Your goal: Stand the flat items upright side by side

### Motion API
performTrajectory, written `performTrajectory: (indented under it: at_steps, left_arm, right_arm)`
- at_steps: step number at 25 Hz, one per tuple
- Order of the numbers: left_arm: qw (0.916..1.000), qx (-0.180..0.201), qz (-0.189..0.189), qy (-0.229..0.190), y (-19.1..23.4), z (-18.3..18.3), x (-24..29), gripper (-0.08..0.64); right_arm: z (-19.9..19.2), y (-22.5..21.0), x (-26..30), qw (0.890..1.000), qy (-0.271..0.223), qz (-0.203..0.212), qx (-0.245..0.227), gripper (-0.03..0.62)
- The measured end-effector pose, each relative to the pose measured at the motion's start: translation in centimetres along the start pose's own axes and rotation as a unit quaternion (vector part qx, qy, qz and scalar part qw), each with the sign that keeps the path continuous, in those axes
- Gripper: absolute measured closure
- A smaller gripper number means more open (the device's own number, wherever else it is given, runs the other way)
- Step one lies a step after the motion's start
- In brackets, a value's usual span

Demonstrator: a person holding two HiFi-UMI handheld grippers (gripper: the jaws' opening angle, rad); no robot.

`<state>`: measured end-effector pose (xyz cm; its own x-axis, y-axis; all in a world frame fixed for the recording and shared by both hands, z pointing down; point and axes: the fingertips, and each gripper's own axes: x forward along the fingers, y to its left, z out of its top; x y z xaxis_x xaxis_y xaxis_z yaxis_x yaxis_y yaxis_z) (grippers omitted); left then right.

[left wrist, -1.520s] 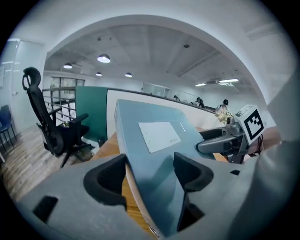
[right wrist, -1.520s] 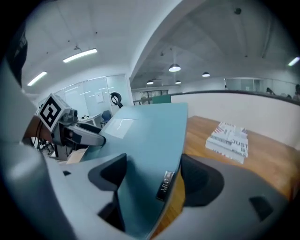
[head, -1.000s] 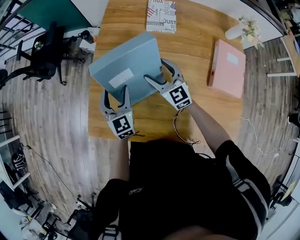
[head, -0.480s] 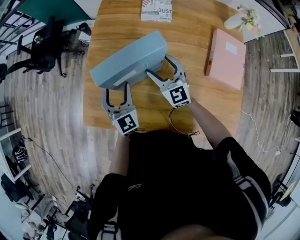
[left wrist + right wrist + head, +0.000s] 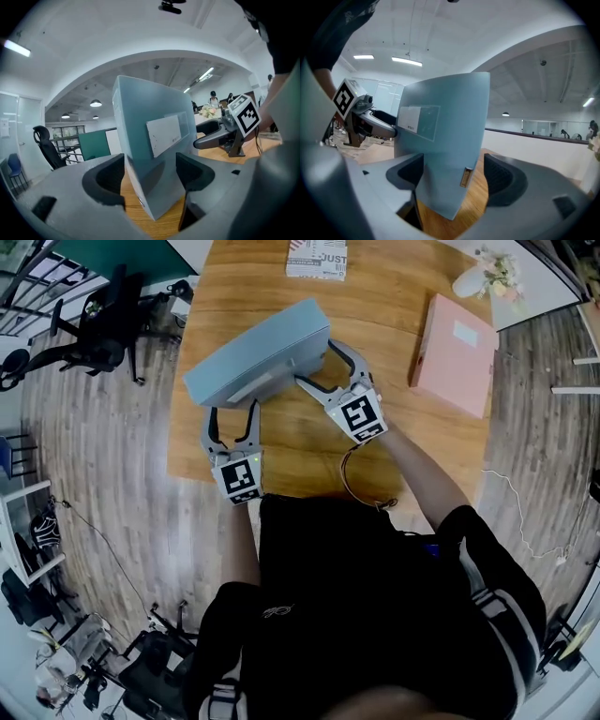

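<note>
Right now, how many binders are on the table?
2: a blue-grey binder stands on edge near the left side of the table; a pink binder lies flat toward its right edge. None seems hidden.

The blue-grey box file (image 5: pixel 258 362) is up on its edge near the middle of the wooden table (image 5: pixel 281 456), with a white label on its side. The pink binder (image 5: pixel 454 354) lies flat, well off to the right, white label facing up. A printed book (image 5: pixel 317 259) lies flat at the far edge.
</note>
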<state>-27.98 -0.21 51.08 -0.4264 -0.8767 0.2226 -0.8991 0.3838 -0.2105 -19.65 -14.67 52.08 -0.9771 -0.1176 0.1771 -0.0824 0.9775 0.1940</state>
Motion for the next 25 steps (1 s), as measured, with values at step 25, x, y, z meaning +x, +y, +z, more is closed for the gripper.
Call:
performTrajectory:
  at_steps: [25]
  left_arm:
    - [0.9529,-0.001,-0.301,-0.037,-0.9,3.1,4.2,0.238]
  right_arm:
    - [-6.2,2.2,-12.9,0.967,0.153,-0.141,0.148,0.245]
